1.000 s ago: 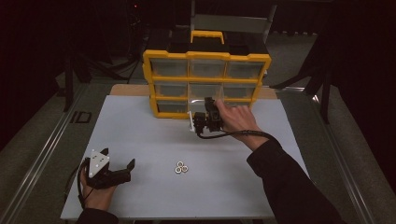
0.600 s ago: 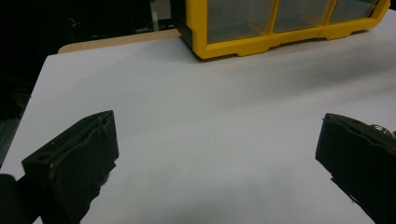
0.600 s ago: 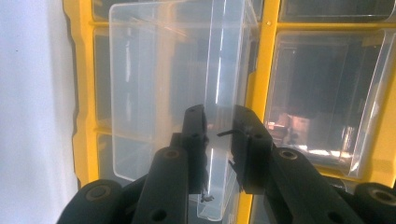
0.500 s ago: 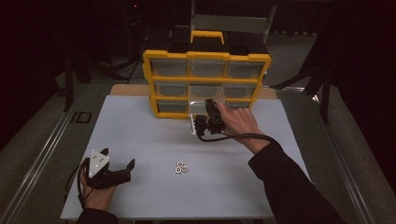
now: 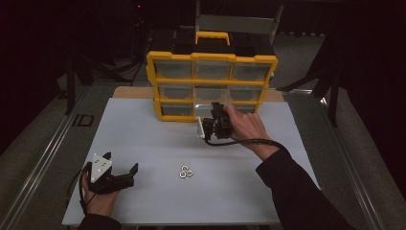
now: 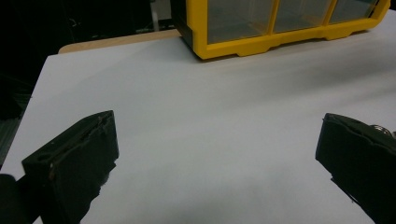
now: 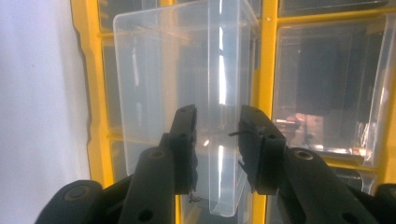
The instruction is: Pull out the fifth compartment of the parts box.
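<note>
A yellow drawer cabinet [image 5: 213,60] with clear drawers stands at the back of the white table. One clear drawer [image 7: 154,70] in its bottom row is pulled out a little. My right gripper [image 5: 218,108] points at that drawer's front; in the right gripper view its jaws [image 7: 217,140] stand on either side of the drawer's clear handle ridge. They have just been opening, and the pads are off the ridge. My left gripper [image 5: 121,161] rests at the front left, wide open [image 6: 219,140] over bare table. Three small metal rings [image 5: 186,172] lie in the middle.
The white table top [image 5: 143,139] lies on a wooden board, and metal rails run along both sides. A black and yellow case [image 5: 210,38] sits on top of the cabinet. The right gripper's cable [image 5: 249,142] trails along the person's sleeve.
</note>
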The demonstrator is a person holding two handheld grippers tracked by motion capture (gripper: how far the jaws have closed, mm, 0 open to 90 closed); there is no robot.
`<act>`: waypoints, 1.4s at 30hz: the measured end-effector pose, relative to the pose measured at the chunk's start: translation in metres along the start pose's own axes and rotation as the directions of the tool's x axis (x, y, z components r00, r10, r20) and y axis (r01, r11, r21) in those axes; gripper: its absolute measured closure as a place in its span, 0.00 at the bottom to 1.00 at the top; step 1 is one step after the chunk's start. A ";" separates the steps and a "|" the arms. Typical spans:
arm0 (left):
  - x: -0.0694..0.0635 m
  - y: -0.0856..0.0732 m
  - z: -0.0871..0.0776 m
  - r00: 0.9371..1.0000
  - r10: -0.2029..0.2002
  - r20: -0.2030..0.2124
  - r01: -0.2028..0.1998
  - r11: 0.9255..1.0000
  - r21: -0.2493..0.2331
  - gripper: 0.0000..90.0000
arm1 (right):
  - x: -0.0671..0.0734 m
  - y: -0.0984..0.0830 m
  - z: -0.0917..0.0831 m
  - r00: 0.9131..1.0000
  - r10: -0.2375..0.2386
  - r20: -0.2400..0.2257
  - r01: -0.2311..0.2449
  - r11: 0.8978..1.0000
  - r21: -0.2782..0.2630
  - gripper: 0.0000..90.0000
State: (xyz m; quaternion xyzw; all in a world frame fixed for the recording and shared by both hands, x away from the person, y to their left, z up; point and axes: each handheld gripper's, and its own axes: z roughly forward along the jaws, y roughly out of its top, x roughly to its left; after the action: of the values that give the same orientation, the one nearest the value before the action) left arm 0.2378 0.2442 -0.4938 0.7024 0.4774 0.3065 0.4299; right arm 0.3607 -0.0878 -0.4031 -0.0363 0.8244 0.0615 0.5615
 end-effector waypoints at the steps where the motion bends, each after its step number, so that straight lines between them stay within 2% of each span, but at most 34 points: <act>1: 0.000 0.000 0.000 1.000 0.000 0.000 0.000 1.000 0.000 0.00 | -0.001 -0.001 -0.001 1.000 0.011 -0.003 -0.011 1.000 -0.004 0.74; 5: 0.000 0.000 0.000 1.000 0.000 0.000 0.000 1.000 0.001 0.00 | -0.002 -0.003 -0.007 0.998 0.058 -0.011 -0.059 0.998 -0.016 0.72; 6: 0.000 0.000 0.000 1.000 0.000 0.000 0.000 1.000 0.001 0.00 | -0.002 -0.003 -0.007 0.998 0.058 -0.011 -0.059 0.998 -0.016 0.72; 9: 0.000 0.000 0.000 1.000 0.001 0.000 -0.001 1.000 0.002 0.00 | -0.005 -0.005 -0.012 0.994 0.104 -0.027 -0.105 0.994 -0.040 0.71; 10: 0.000 0.000 0.000 1.000 0.001 0.000 -0.001 1.000 0.002 0.00 | -0.005 -0.005 -0.012 0.994 0.104 -0.027 -0.105 0.994 -0.040 0.71; 11: 0.000 0.000 0.000 1.000 0.001 0.000 -0.001 1.000 0.001 0.00 | -0.005 -0.007 -0.015 0.991 0.132 -0.035 -0.134 0.990 -0.051 0.70; 13: 0.000 0.000 0.000 1.000 -0.001 0.000 0.001 1.000 0.001 0.00 | -0.005 -0.008 -0.017 0.987 0.153 -0.044 -0.156 0.986 -0.059 0.70; 20: 0.000 0.000 0.000 1.000 0.000 0.000 0.000 1.000 0.000 0.00 | -0.001 -0.012 -0.022 0.976 0.204 -0.072 -0.209 0.975 -0.079 0.69; 21: 0.000 0.000 0.000 1.000 -0.001 0.000 0.001 1.000 0.000 0.00 | 0.002 -0.013 -0.025 0.970 0.226 -0.087 -0.233 0.969 -0.085 0.68; 26: 0.000 0.000 0.000 1.000 -0.003 0.000 0.003 1.000 0.000 0.00 | 0.009 -0.016 -0.028 0.966 0.238 -0.099 -0.246 0.966 -0.083 0.68; 27: 0.000 0.000 0.001 1.000 -0.003 0.000 0.003 1.000 0.001 0.00 | 0.012 -0.018 -0.029 0.959 0.259 -0.113 -0.269 0.959 -0.085 0.67; 28: 0.000 0.000 0.001 1.000 -0.003 0.000 0.003 1.000 0.001 0.00 | 0.012 -0.018 -0.029 0.959 0.259 -0.113 -0.269 0.959 -0.085 0.67; 29: -0.001 0.000 0.000 1.000 -0.003 0.000 0.003 1.000 0.000 0.00 | 0.014 -0.021 -0.029 0.948 0.291 -0.125 -0.303 0.949 -0.086 0.67; 30: -0.001 0.000 0.000 1.000 -0.003 0.000 0.003 1.000 0.000 0.00 | 0.014 -0.021 -0.029 0.948 0.291 -0.125 -0.303 0.949 -0.086 0.67; 31: 0.000 0.000 0.001 1.000 -0.003 0.000 0.003 1.000 0.001 0.00 | 0.014 -0.024 -0.028 0.926 0.346 -0.151 -0.361 0.929 -0.085 0.67; 32: 0.000 0.000 0.001 1.000 -0.003 0.000 0.003 1.000 0.001 0.00 | 0.014 -0.024 -0.028 0.926 0.346 -0.151 -0.361 0.929 -0.085 0.67; 33: -0.001 0.000 0.001 1.000 -0.001 0.000 0.001 1.000 0.003 0.00 | 0.014 -0.028 -0.028 0.903 0.393 -0.175 -0.412 0.907 -0.087 0.66; 34: -0.001 0.000 0.001 1.000 -0.001 0.000 0.001 1.000 0.003 0.00 | 0.014 -0.029 -0.028 0.887 0.420 -0.191 -0.442 0.893 -0.086 0.66; 35: -0.001 0.000 0.001 1.000 -0.002 0.001 0.002 1.000 0.003 0.00 | 0.014 -0.032 -0.027 0.859 0.460 -0.227 -0.487 0.869 -0.085 0.64; 36: -0.001 0.000 0.001 1.000 -0.002 0.001 0.002 1.000 0.003 0.00 | 0.014 -0.033 -0.026 0.841 0.481 -0.247 -0.513 0.854 -0.083 0.63; 37: -0.001 0.000 0.001 1.000 -0.003 0.001 0.003 1.000 0.003 0.00 | 0.014 -0.035 -0.025 0.812 0.514 -0.275 -0.552 0.830 -0.079 0.61; 38: -0.001 0.000 0.001 1.000 -0.003 0.001 0.003 1.000 0.003 0.00 | 0.014 -0.036 -0.024 0.797 0.529 -0.292 -0.571 0.818 -0.076 0.60; 39: -0.001 0.000 0.001 1.000 -0.004 0.001 0.004 1.000 0.003 0.00 | 0.013 -0.038 -0.023 0.764 0.561 -0.319 -0.609 0.790 -0.069 0.59; 40: -0.001 0.000 0.001 1.000 -0.004 0.001 0.004 1.000 0.003 0.00 | 0.013 -0.038 -0.023 0.764 0.561 -0.319 -0.609 0.790 -0.069 0.59; 41: -0.001 0.000 0.001 1.000 -0.003 0.001 0.003 1.000 0.005 0.00 | 0.011 -0.041 -0.021 0.712 0.600 -0.365 -0.662 0.747 -0.062 0.55; 42: -0.001 0.000 0.001 1.000 -0.003 0.001 0.003 1.000 0.005 0.00 | 0.011 -0.042 -0.021 0.697 0.612 -0.374 -0.677 0.734 -0.062 0.53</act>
State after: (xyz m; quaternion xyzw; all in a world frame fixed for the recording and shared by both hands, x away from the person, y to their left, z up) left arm 0.2380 0.2433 -0.4944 0.7030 0.4789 0.3044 0.4288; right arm 0.3429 -0.1322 -0.4080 0.1914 0.8555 0.3284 0.3517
